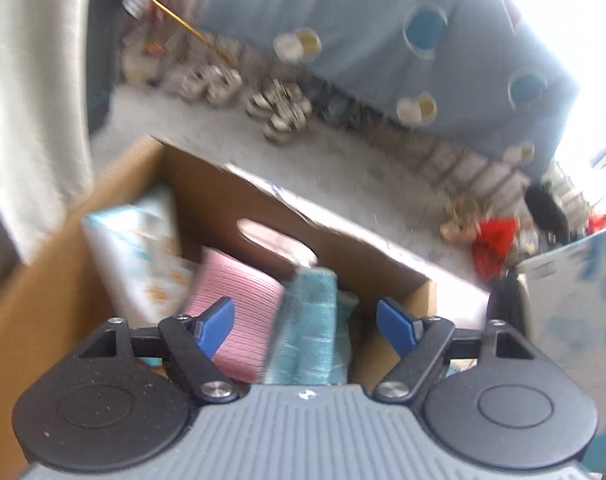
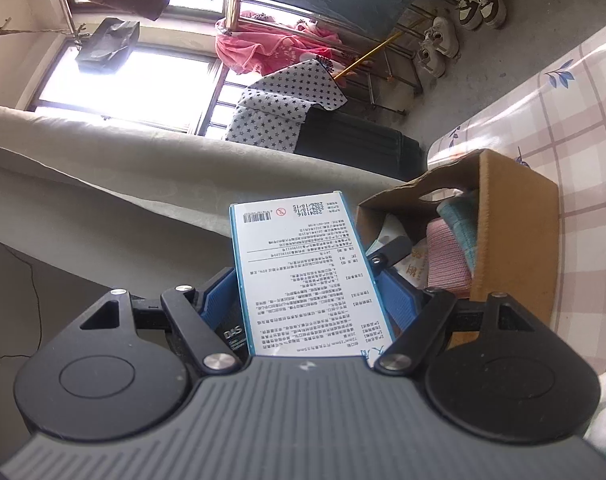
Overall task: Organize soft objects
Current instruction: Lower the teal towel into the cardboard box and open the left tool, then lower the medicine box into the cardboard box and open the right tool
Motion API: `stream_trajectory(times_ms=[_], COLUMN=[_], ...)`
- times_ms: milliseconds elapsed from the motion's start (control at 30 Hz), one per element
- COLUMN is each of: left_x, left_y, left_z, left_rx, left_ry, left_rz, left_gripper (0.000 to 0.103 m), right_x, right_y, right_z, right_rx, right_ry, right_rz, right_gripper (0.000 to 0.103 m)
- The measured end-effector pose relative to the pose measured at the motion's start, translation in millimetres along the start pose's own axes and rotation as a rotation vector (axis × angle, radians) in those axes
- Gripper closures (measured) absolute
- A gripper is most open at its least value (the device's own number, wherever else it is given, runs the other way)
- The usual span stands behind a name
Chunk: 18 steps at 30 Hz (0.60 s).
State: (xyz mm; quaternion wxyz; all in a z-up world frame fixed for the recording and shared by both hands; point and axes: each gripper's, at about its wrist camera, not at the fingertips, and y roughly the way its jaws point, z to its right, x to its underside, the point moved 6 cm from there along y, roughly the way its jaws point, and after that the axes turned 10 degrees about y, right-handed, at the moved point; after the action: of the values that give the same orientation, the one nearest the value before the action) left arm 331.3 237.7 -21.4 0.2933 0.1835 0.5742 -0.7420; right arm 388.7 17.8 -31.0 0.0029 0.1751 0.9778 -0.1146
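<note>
A brown cardboard box [image 1: 43, 280] holds a pink ribbed cloth [image 1: 239, 304], a teal towel [image 1: 315, 320] and a white patterned pack [image 1: 131, 248], all standing on edge. My left gripper [image 1: 305, 326] is open and empty just above the box, over the pink cloth and the teal towel. My right gripper [image 2: 309, 292] is shut on a white and blue printed tissue pack [image 2: 303, 272], held up to the left of the box [image 2: 515, 232]. The pink cloth [image 2: 447, 260] and teal towel [image 2: 461, 216] show inside the box. The tissue pack also shows in the left wrist view [image 1: 575, 304].
The box stands on a bed with a checked pink sheet [image 2: 583, 120]. Beyond it is a grey floor [image 1: 343, 152] with several pairs of shoes [image 1: 279, 108], a blue hanging sheet [image 1: 423, 20] and a red bag [image 1: 495, 248]. A beige mattress edge [image 2: 123, 168] runs at left.
</note>
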Motion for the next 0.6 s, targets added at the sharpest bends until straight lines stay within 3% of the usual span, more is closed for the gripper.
stream_trajectory(times_ms=[133, 300, 600], left_x=[0.5, 13.3, 37.8], left_y=[-58.7, -102.9, -131.7], left_z=[-22.7, -57.9, -124.7], left_rx=[-0.105, -0.239, -0.31], left_ry=[-0.046, -0.109, -0.178], left_rz=[0.084, 0.131, 0.125], left_gripper=[0.017, 0.016, 0.016], right_x=[26.4, 60.6, 114.8], right_y=[20.6, 86.6, 218.7], right_z=[-18.0, -9.3, 56.1], right_rx=[0.097, 0.242, 0.561], right_ry=[-0.024, -0.017, -0.039], right_rz=[-0.028, -0.129, -0.274], right_gripper=[0.026, 0.026, 0.026])
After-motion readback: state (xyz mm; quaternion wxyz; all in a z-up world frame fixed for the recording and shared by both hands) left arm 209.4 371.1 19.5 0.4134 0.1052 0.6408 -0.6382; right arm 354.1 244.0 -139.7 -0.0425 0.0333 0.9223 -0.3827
